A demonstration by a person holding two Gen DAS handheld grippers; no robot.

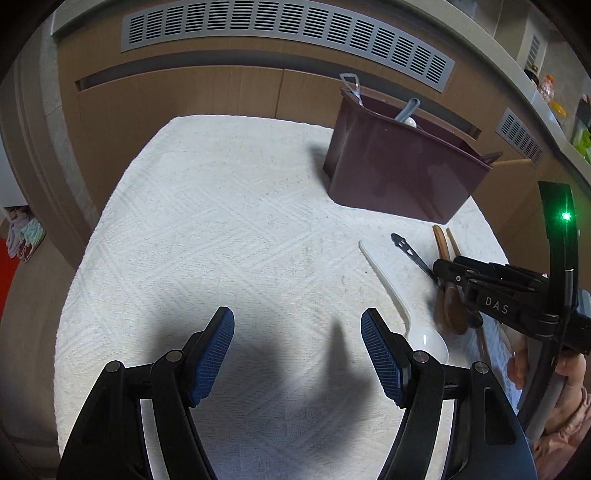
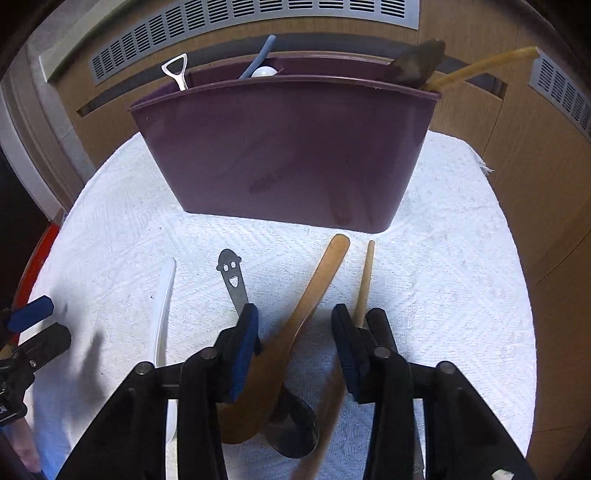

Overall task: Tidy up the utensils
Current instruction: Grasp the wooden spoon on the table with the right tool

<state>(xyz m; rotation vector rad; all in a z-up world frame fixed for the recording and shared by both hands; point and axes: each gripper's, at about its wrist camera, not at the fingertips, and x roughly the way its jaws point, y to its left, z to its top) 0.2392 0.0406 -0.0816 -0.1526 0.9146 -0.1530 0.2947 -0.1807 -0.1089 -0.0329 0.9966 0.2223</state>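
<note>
A purple utensil caddy (image 2: 288, 155) stands on a white towel (image 2: 443, 258). In front of it lie a wooden spoon (image 2: 321, 280), a metal spoon with a smiley handle (image 2: 232, 277), a thin wooden stick (image 2: 364, 280) and a white spoon (image 2: 164, 306). My right gripper (image 2: 295, 314) straddles the wooden spoon's handle. Its left pad is against the wood, and a gap shows at the right pad. My left gripper (image 1: 297, 317) hovers open over bare towel (image 1: 221, 221), left of the white spoon (image 1: 391, 291), with nothing between its fingers.
The caddy (image 1: 399, 173) holds a metal handle (image 2: 175, 70), a blue handle (image 2: 258, 55), a dark spatula (image 2: 417, 64) and a yellowish handle (image 2: 480, 68). Wooden cabinet fronts with vent grilles (image 1: 288, 33) rise behind the towel. A person's hand (image 1: 565, 373) holds the right gripper.
</note>
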